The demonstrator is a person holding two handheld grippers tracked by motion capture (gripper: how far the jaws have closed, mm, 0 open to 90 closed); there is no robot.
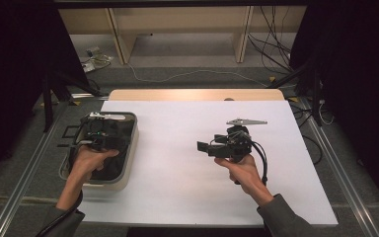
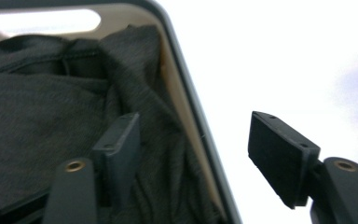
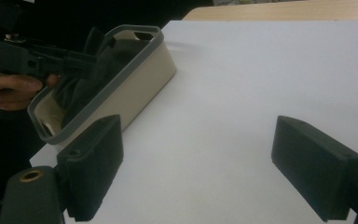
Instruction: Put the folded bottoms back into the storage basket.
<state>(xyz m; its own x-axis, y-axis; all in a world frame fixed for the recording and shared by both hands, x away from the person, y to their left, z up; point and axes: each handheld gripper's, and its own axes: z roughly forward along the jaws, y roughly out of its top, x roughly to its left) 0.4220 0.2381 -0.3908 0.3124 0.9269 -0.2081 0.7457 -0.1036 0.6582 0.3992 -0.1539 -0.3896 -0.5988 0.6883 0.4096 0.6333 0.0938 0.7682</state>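
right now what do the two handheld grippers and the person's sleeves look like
Both grippers are black. The left gripper shows a small green light on top; its pads are flat, dark rectangular blocks. The right gripper carries a grey three-cornered plate and trails a looping black cable. Both forearms wear grey sleeves.

Hard to tell what garment the dark cloth (image 2: 37, 116) in the beige bin (image 1: 130, 148) is, since the left gripper (image 1: 98, 134) and hand (image 1: 86, 163) cover most of it from above. In the left gripper view, bin cut off by the top and bottom edges, near parts blurred. Cannot tell whether one jaw touches the cloth.
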